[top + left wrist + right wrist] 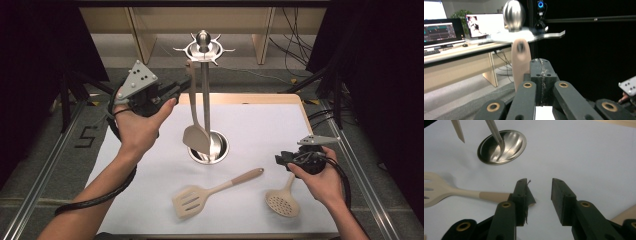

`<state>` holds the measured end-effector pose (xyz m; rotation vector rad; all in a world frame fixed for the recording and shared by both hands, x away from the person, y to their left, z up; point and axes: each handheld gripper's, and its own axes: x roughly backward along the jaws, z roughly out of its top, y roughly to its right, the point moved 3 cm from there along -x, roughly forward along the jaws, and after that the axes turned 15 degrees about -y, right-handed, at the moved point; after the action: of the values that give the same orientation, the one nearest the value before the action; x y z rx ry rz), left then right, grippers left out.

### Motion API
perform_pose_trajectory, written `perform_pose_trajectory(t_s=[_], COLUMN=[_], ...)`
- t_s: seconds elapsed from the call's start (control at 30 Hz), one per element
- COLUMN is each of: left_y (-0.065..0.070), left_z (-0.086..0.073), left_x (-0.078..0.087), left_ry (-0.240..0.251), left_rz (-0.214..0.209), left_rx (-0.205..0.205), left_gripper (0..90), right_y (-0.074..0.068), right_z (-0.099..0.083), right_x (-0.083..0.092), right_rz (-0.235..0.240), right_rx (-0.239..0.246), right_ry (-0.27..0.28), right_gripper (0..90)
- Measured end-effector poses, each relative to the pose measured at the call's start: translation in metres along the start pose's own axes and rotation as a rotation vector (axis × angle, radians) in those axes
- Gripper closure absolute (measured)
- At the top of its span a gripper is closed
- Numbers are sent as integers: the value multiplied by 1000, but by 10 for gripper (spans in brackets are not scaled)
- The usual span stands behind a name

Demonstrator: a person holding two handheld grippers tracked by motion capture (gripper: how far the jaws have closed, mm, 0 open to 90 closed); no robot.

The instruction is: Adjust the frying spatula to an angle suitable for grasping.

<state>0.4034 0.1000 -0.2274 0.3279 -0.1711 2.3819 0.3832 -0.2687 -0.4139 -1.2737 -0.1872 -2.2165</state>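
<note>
Slotted spatula (200, 196): we see it flat on the white sheet (260, 125) near the front edge, its handle pointing toward the right gripper.
Skimmer (283, 201): it lies toward the front right corner, just beside our right hand (322, 182).
Right gripper (539, 192): we hold it low over the right side of the sheet, jaws parted with nothing between them; the slotted spatula's handle end lies just under the left jaw.
Stand (204, 90): its round steel base sits mid-sheet, its pole rising to a ring of hooks at the top.
Solid spatula (196, 132): it hangs along the pole, blade just above the base, handle top at the hook ring.
Left gripper (175, 90): raised at the left of the stand, jaws clenched together with nothing in them; the hanging handle (521, 62) stands just beyond their tips.
</note>
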Motion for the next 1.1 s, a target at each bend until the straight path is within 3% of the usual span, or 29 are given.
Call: perform_pose_trajectory(t_s=[0.27, 0.33, 0.4, 0.47, 0.6, 0.63, 1.1], left_y=[-1, -2, -4, -4, -3, -5, -17], left_z=[10, 12, 14, 14, 16, 17, 17], left_x=[-2, -2, -2, -3, -4, -3, -3], left_ry=[19, 24, 27, 28, 31, 29, 25], left_rz=[6, 8, 15, 8, 14, 20, 47], left_rx=[28, 28, 11, 30, 27, -2, 24], left_gripper=[894, 894, 894, 894, 894, 895, 894], right_y=[0, 3, 0, 1, 1, 1, 2], right_z=[0, 0, 0, 0, 0, 0, 0], right_x=[0, 0, 0, 0, 0, 0, 0], right_rz=[1, -9, -2, -8, -9, -9, -2], right_rx=[-1, 21, -4, 6, 6, 7, 7], right_ry=[1, 11, 2, 1, 5, 5, 7], right_gripper=[667, 666, 666, 667, 667, 667, 667])
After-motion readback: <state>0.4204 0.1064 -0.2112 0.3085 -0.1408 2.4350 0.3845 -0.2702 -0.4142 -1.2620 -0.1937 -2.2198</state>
